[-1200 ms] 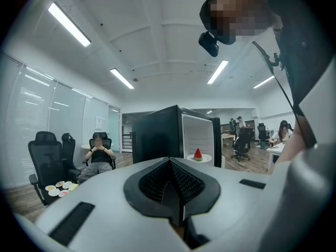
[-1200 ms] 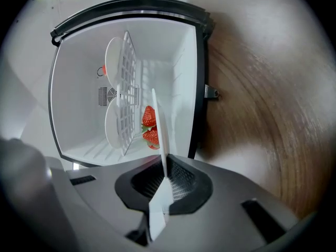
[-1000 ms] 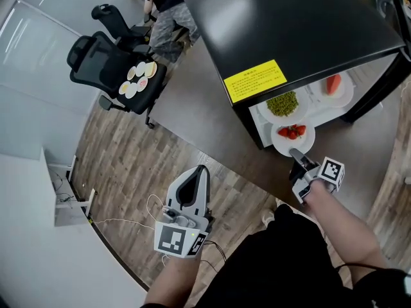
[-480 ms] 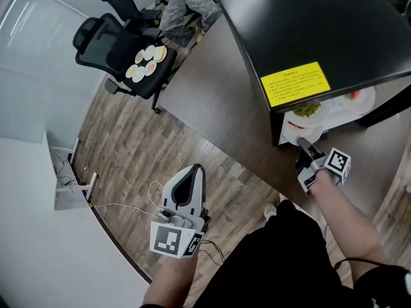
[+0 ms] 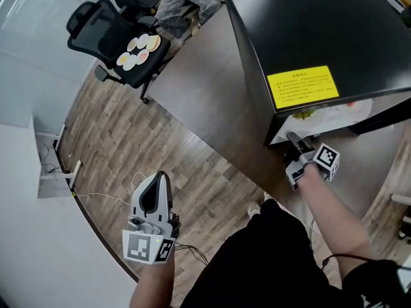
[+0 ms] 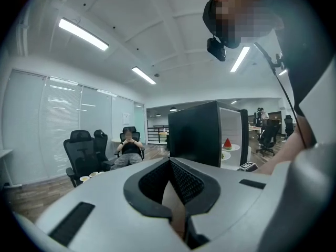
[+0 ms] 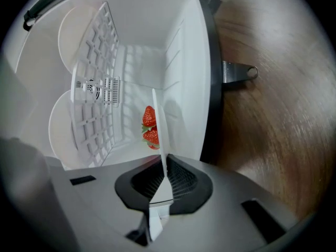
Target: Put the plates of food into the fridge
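Note:
A black mini fridge point(image 5: 321, 24) stands open on a brown table point(image 5: 205, 95). My right gripper point(image 5: 294, 137) is at its opening, shut on the rim of a white plate point(image 7: 159, 133) with strawberries point(image 7: 149, 128). The plate reaches into the white interior beside the wire shelf point(image 7: 97, 104). In the head view the fridge's top hides most of this plate. Green food point(image 5: 306, 114) on another plate shows inside. A plate with watermelon point(image 6: 227, 143) also sits in the fridge. My left gripper point(image 5: 158, 176) hangs low over the floor, shut with nothing between its fingers point(image 6: 181, 180).
A black office chair point(image 5: 96, 27) at the far left carries several small plates point(image 5: 138, 43) on its seat. A person point(image 6: 128, 146) sits behind it. Cables point(image 5: 109, 197) lie on the wooden floor by the white wall. A metal hinge piece point(image 7: 239, 72) sticks out at the fridge's edge.
The right gripper has carried the strawberry plate further into the fridge, so the fridge's top now covers it. The left gripper has drifted down and left in the head view.

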A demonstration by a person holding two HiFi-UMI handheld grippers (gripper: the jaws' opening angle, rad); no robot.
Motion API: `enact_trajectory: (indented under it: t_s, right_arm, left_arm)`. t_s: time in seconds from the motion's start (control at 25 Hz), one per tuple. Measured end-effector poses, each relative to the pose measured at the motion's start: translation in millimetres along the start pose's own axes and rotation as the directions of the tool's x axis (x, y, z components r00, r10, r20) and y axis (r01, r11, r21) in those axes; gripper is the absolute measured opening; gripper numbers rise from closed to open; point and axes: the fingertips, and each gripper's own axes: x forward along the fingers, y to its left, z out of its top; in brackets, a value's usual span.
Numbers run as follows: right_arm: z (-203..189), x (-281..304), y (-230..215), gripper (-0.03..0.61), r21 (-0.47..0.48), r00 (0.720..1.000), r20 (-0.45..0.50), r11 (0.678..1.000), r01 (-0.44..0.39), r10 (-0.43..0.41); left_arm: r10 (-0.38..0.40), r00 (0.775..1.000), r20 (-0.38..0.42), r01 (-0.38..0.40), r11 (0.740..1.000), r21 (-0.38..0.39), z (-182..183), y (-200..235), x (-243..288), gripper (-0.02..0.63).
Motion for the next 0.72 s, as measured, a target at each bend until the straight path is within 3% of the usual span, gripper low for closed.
enact_trajectory:
  t_s: [0.72]
  right_arm:
    - [12.3, 28.5, 2.2, 0.018, 0.029, 0.999, 0.013, 0.998, 0.050, -0.051]
  left_arm:
    - [0.089, 0.996, -0.011, -0.090, 0.996, -0.030, -9.4, 15.8, -28.8, 0.005]
